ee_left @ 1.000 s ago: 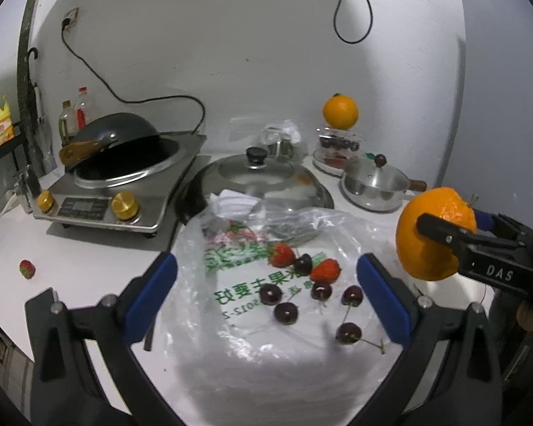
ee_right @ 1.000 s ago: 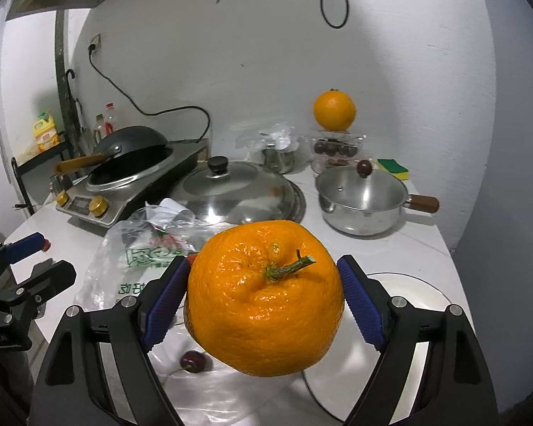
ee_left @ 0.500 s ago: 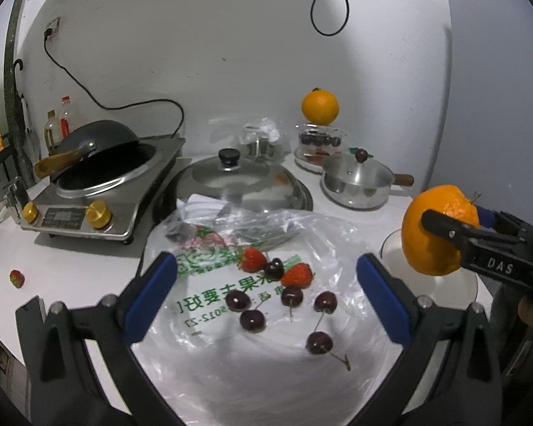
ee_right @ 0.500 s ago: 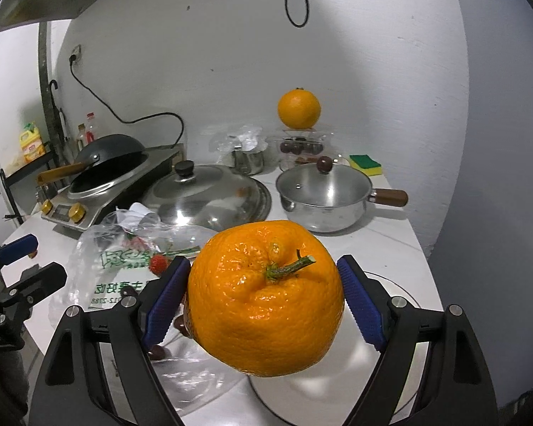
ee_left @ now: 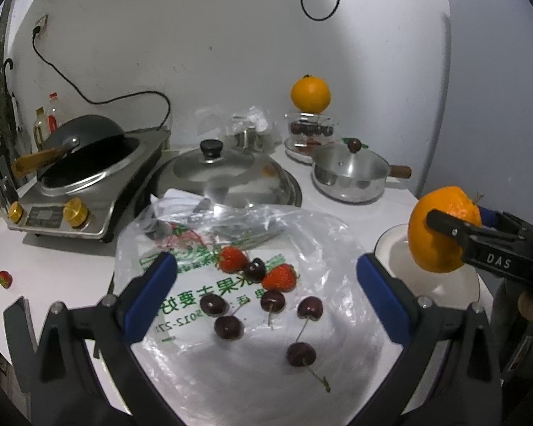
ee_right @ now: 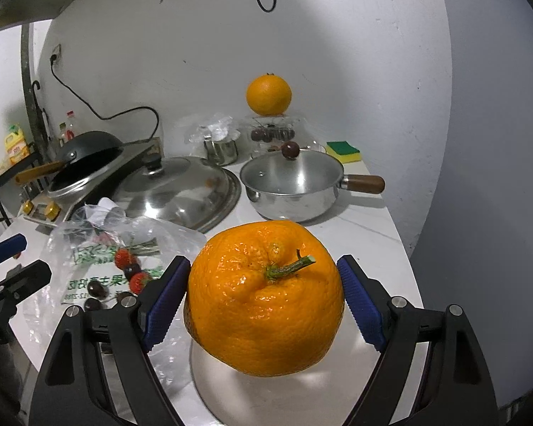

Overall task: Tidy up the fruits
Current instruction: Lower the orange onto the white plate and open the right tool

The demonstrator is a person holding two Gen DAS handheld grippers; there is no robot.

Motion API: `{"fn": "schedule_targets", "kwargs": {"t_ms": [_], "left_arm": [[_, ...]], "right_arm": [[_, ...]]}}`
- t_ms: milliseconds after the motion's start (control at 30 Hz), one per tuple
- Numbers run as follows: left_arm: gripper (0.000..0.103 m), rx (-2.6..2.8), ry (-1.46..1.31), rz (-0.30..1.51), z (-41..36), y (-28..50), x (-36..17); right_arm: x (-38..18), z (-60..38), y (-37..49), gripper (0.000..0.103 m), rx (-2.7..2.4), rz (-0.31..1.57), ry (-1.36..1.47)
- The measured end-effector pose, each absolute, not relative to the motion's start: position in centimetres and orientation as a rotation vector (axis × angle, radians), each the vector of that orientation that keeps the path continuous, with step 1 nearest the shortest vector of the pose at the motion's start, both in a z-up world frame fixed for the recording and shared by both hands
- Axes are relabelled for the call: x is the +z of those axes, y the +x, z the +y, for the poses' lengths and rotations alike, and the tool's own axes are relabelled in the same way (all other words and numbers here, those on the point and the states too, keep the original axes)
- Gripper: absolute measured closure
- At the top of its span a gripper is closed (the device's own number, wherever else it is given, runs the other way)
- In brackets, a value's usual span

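Counter scene, read left to right. A stray strawberry point(ee_left: 4, 279) lies alone near the left edge. Behind it a wok point(ee_left: 81, 149) sits tilted on a cooker point(ee_left: 71, 198), its wooden handle pointing left. A large lid point(ee_left: 227, 174) lies flat beside the cooker, just behind a clear bag point(ee_left: 238, 284) spread on the counter. On the bag lie two strawberries point(ee_left: 232, 259) and several cherries point(ee_left: 273, 300), stems pointing various ways. The left gripper point(ee_left: 266, 294) hovers over this fruit, jaws wide apart and empty. Further back, a second orange point(ee_left: 310, 93) rests on a clear box point(ee_left: 311, 129) of cherries; a saucepan point(ee_left: 350, 175) stands in front, handle pointing right, with a sponge point(ee_right: 343, 151) behind it. At right, the right gripper point(ee_right: 264, 298) is clamped on the orange point(ee_right: 264, 298), pads pressing its two sides; the fruit is squat, its stem end facing the camera with the stalk tilted up and to the right. It is held above a white plate point(ee_left: 396, 252), just right of the bag.
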State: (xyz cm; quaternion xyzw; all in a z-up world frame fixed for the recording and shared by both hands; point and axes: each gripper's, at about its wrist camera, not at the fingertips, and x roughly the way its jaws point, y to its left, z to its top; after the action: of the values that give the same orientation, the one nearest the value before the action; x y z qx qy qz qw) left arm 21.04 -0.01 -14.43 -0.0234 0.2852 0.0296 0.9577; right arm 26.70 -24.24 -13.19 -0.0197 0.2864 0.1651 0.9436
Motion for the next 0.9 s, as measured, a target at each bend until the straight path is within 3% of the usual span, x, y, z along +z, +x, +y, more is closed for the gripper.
{"fn": "schedule_targets", "kwargs": {"t_ms": [900], "left_arm": [[0.001,0.056,-0.042,0.645,-1.0,24.7,-17.0]], "right_arm": [[-16.9,-25.2,30.9,0.016,0.319,0.684,-0.028]]}}
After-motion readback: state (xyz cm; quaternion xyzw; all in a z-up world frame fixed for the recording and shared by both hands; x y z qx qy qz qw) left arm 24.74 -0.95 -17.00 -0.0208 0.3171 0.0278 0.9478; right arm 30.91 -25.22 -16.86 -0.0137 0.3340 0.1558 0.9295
